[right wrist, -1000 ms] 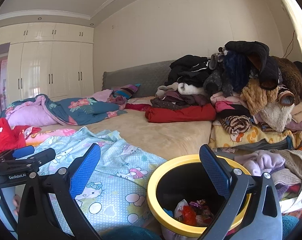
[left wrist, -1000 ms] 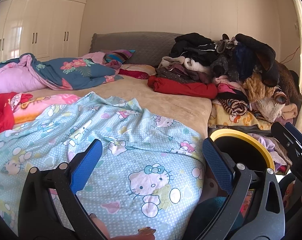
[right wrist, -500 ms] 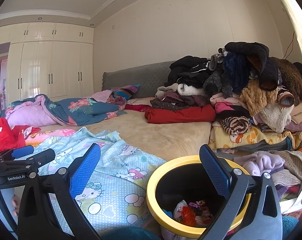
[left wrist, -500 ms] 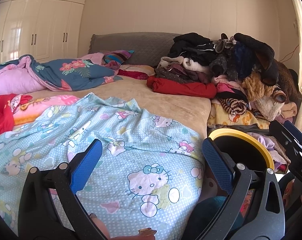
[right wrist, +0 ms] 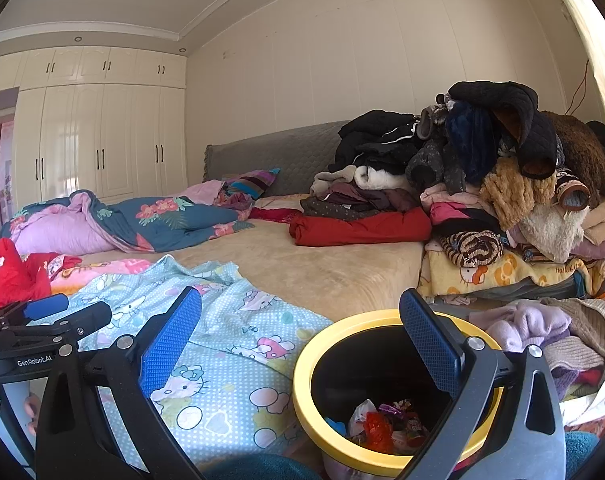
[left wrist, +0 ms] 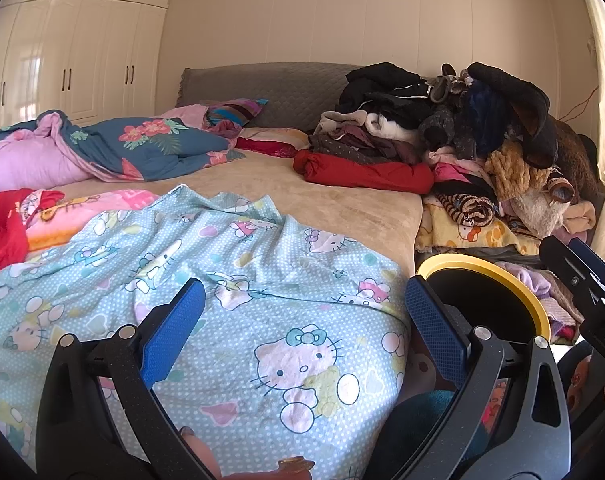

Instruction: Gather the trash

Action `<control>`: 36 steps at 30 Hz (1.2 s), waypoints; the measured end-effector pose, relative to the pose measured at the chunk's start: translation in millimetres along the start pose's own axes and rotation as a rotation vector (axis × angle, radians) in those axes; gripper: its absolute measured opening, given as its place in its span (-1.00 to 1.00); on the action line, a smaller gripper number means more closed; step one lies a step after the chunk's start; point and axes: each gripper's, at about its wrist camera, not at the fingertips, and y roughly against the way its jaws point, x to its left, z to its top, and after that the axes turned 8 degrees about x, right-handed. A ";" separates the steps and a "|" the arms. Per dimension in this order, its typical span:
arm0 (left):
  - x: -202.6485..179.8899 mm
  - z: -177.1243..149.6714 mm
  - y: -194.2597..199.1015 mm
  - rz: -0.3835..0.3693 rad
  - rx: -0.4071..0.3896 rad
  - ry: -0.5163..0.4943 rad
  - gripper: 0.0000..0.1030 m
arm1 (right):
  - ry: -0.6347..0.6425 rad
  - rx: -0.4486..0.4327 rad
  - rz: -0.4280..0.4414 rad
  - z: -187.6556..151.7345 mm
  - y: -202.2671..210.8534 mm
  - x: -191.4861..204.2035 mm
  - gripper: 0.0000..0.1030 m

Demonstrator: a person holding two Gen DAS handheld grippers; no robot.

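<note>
In the left wrist view, the left hand-held gripper (left wrist: pixel 304 330) hangs with its blue-padded fingers (left wrist: pixel 170 330) spread wide apart and nothing between them, over a pale blue cartoon-cat printed blanket (left wrist: pixel 222 280) draped across the beige bed (left wrist: pixel 334 196). The round black bin with a yellow rim (left wrist: pixel 514 280) stands just off the bed's corner, beside and behind this gripper's right finger, which hides part of it; its contents cannot be seen from here. A tall heap of mixed dark and pastel clothes (left wrist: pixel 482 140) rises beyond the bin. In the right wrist view, the right hand-held gripper (right wrist: pixel 300 338) is likewise wide apart and empty, hovering above the bin (right wrist: pixel 306 392), whose mouth sits below and between the fingers, nearer the right one. Crumpled red, white and coloured wrappers (right wrist: pixel 382 420) lie at the bottom of the bin. The left gripper's black body shows at the left edge, above the blanket (right wrist: pixel 230 360).
</note>
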 end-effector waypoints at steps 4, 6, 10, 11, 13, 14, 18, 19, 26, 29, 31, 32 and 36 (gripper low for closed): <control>-0.7 0.2 0.1 0.001 0.001 0.001 0.79 | -0.002 0.000 0.000 0.0 -0.1 0.2 0.88; -0.7 0.4 0.2 -0.001 0.000 0.001 0.79 | 0.000 0.001 0.001 -0.1 -0.3 -0.5 0.88; -0.9 0.5 0.3 0.000 -0.001 0.002 0.79 | 0.000 0.001 0.000 0.2 -0.3 -0.1 0.88; -0.8 0.6 0.1 0.000 -0.001 0.001 0.79 | -0.001 0.000 -0.001 0.1 0.0 -0.1 0.88; -0.6 0.4 -0.1 -0.001 0.002 0.002 0.79 | -0.001 0.000 0.001 0.2 -0.4 -0.2 0.88; -0.8 0.7 0.1 0.000 0.000 0.002 0.79 | -0.001 0.000 0.001 0.1 -0.3 -0.7 0.88; -0.8 0.7 0.1 0.000 0.001 0.001 0.79 | -0.001 0.001 0.002 0.2 -0.4 -0.7 0.88; -1.0 0.7 0.1 0.001 0.001 0.000 0.79 | -0.002 0.000 0.002 0.3 -0.2 -0.5 0.88; -1.5 0.0 -0.5 0.002 0.006 -0.005 0.79 | -0.002 0.001 0.002 0.3 -0.5 -1.2 0.88; -3.4 -3.3 -0.8 0.004 0.011 -0.006 0.79 | -0.003 0.001 0.003 0.1 -0.5 -1.3 0.88; -4.3 -4.5 -0.7 0.005 0.016 -0.012 0.79 | -0.003 0.003 0.006 0.6 -0.5 -1.2 0.88; -5.6 -5.7 -0.9 0.008 0.021 -0.018 0.79 | -0.002 0.005 0.016 1.0 -0.8 0.2 0.88; -0.1 -5.7 -0.5 0.021 0.051 -0.021 0.79 | 0.031 0.025 0.090 4.7 -2.6 14.5 0.88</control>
